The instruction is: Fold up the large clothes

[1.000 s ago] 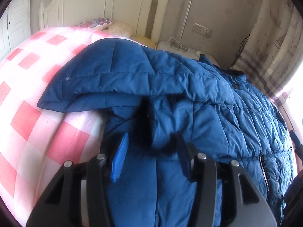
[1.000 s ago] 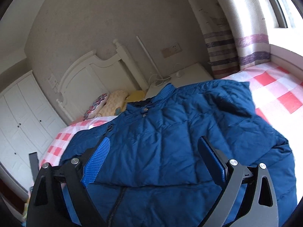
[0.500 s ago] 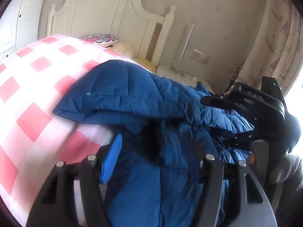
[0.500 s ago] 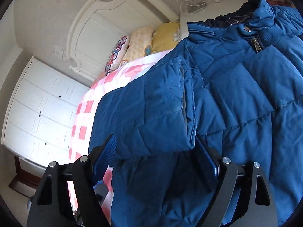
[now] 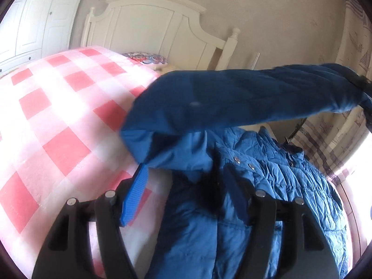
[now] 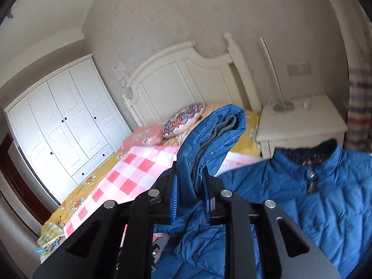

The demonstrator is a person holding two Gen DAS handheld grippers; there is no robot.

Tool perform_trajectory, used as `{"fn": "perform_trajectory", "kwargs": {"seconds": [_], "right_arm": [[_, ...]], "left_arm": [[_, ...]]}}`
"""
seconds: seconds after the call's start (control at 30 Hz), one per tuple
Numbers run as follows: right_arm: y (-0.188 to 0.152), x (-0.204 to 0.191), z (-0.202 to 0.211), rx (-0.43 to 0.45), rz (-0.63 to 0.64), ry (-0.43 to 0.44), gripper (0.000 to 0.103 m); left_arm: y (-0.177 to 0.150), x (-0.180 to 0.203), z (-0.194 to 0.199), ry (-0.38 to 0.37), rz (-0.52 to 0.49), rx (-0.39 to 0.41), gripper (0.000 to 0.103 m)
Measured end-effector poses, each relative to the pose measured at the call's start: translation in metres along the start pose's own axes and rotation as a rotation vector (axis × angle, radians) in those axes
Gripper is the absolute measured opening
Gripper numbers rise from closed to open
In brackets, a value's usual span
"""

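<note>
blue puffer jacket [image 6: 320, 211] | spread on bed | sleeve [image 6: 209, 137] lifted, cuff upward

Daylight enters from the right, bleaching the pink-and-white checked bedspread [image 5: 58, 107]. The lifted blue quilted jacket sleeve [image 5: 244, 97] is motion-blurred. Fisheye edges curve and vignette dark.

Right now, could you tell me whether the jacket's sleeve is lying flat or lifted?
Lifted: the right gripper pinches the sleeve near its cuff, above the jacket.

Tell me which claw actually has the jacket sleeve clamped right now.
The right claw: its jaws pinch the blue sleeve cuff. The left claw is open over the jacket.
</note>
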State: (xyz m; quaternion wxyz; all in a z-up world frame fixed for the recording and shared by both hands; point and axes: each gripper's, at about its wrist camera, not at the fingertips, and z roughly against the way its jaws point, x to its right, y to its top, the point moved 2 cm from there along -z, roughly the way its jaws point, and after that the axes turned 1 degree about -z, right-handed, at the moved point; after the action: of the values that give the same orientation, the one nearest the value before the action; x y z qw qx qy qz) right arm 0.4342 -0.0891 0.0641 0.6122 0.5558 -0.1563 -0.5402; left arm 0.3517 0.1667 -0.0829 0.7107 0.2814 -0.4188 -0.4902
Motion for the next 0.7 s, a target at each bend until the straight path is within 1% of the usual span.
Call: {"fn": "perform_trajectory", "kwargs": {"seconds": [0.07,0.13,0.17,0.23,0.3,0.37,0.4,0.43,0.5,0.57,0.6,0.63,0.67,0.7], "right_arm": [[0.014,0.009,0.031,0.055,0.029,-0.033,0.021],[0.016,0.033,0.065,0.09,0.028,-0.08,0.021],[0.014,0.05,0.081,0.098,0.016,-0.107,0.021],[0.004,0.086,0.109,0.095,-0.013,-0.172,0.021],[-0.013,0.129,0.13,0.072,-0.061,-0.242,0.021],[-0.035,0.173,0.139,0.024,-0.126,-0.299,0.021],[-0.048,0.194,0.138,-0.019,-0.158,-0.315,0.021],[-0.063,0.213,0.131,-0.061,-0.195,-0.326,0.021],[-0.093,0.243,0.124,-0.111,-0.279,-0.335,0.021],[-0.109,0.255,0.119,-0.13,-0.33,-0.317,0.022],[-0.111,0.256,0.12,-0.133,-0.337,-0.331,0.023],[-0.111,0.256,0.122,-0.133,-0.348,-0.355,0.026],[-0.109,0.254,0.125,-0.133,-0.358,-0.4,0.03],[-0.105,0.25,0.132,-0.106,-0.352,-0.465,0.03]], "left_arm": [[0.005,-0.008,0.014,0.007,0.029,0.074,0.068],[0.007,-0.015,0.024,0.011,0.067,0.122,0.071],[0.01,-0.019,0.026,0.019,0.082,0.132,0.073],[0.011,-0.022,0.022,0.016,0.102,0.105,0.076],[0.011,-0.021,0.015,0.028,0.096,0.07,0.076],[0.01,-0.016,0.01,0.03,0.073,0.049,0.076],[0.01,-0.013,0.009,0.035,0.054,0.041,0.076],[0.009,-0.01,0.008,0.04,0.036,0.036,0.077],[0.007,-0.005,0.006,0.047,0.005,0.027,0.08],[0.005,-0.001,0.005,0.058,-0.019,0.021,0.082],[0.005,0.0,0.005,0.063,-0.027,0.02,0.083],[0.004,0.0,0.005,0.067,-0.032,0.02,0.083],[0.004,0.001,0.005,0.071,-0.035,0.021,0.084],[0.004,0.002,0.004,0.074,-0.038,0.02,0.085]]}}
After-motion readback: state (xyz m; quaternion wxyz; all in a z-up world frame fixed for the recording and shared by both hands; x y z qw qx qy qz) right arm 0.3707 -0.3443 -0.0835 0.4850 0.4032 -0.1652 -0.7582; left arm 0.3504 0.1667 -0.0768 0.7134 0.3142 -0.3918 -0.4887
